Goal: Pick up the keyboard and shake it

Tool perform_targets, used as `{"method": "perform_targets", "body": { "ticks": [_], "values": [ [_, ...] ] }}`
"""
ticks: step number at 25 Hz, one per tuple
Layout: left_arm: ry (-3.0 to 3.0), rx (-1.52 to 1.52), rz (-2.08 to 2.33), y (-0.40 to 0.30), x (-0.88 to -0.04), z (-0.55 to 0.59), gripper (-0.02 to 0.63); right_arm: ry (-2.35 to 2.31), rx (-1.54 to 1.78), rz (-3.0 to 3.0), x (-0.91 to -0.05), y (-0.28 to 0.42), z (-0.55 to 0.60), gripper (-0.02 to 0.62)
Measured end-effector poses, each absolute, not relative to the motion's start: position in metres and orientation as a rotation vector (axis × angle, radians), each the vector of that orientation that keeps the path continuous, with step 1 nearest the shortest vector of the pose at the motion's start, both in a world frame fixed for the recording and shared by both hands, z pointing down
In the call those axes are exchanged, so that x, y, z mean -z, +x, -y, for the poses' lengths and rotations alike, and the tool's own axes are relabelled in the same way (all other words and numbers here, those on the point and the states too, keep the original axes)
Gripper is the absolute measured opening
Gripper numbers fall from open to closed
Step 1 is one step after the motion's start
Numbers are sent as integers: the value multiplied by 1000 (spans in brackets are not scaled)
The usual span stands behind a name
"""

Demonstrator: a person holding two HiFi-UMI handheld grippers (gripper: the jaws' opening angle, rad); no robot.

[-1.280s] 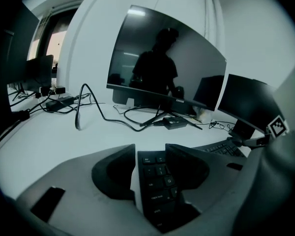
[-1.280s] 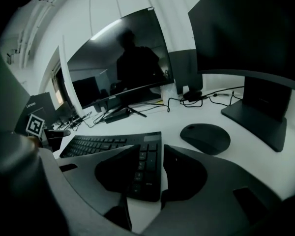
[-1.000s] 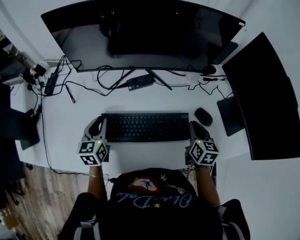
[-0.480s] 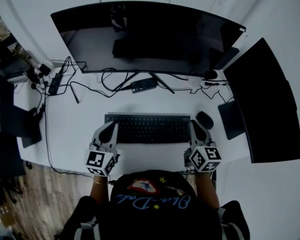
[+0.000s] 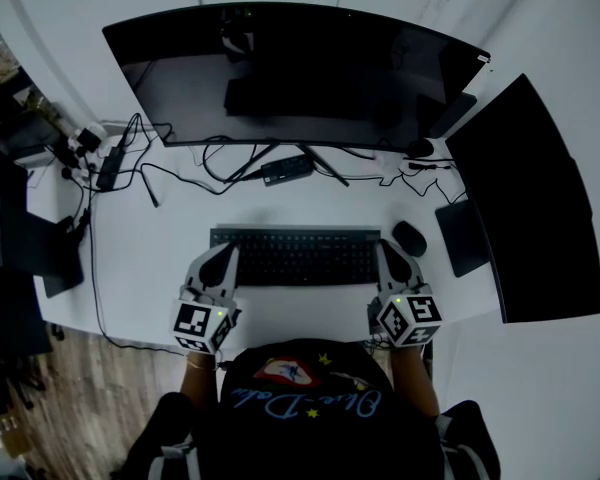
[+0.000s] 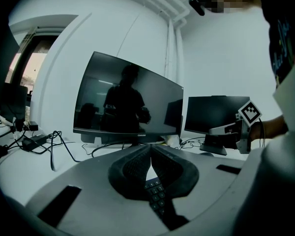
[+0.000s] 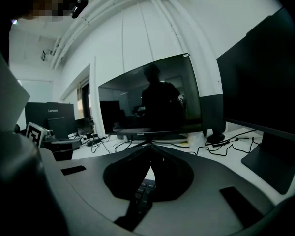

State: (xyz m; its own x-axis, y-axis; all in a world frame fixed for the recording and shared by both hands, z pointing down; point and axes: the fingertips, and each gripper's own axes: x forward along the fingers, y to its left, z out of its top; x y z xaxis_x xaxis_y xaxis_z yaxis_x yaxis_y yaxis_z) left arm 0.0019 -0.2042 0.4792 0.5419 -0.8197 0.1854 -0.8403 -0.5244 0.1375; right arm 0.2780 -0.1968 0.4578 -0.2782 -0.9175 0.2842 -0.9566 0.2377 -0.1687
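The black keyboard (image 5: 296, 255) lies lengthwise in front of me, held level by both ends a little above the white desk (image 5: 150, 258). My left gripper (image 5: 223, 258) is shut on its left end, and my right gripper (image 5: 388, 253) is shut on its right end. In the left gripper view the left gripper (image 6: 149, 149) has its tips together, with the keyboard's keys (image 6: 156, 193) wedged between the pads lower down. The right gripper view shows the same: the right gripper (image 7: 151, 149) is shut, with a strip of the keyboard (image 7: 142, 193) in it.
A wide curved monitor (image 5: 300, 73) stands behind the keyboard, and a second monitor (image 5: 525, 198) is at the right. A black mouse (image 5: 409, 238) and a dark pad (image 5: 460, 236) lie right of the keyboard. Cables and a power block (image 5: 280, 168) lie under the monitor. A dark device (image 5: 35, 253) sits at the left edge.
A second ago both grippers stood beside the keyboard's ends. They have since closed on the ends, and the left one has rolled inward. Over the last half second hardly anything has moved.
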Motion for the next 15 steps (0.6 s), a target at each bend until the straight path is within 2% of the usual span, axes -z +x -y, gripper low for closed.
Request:
{"method": "perform_targets", "body": {
  "ticks": [15],
  "values": [
    [2582,-149,1401,3,-477,205,5,1789,-454,2384,-453,275,197,0]
  ]
}}
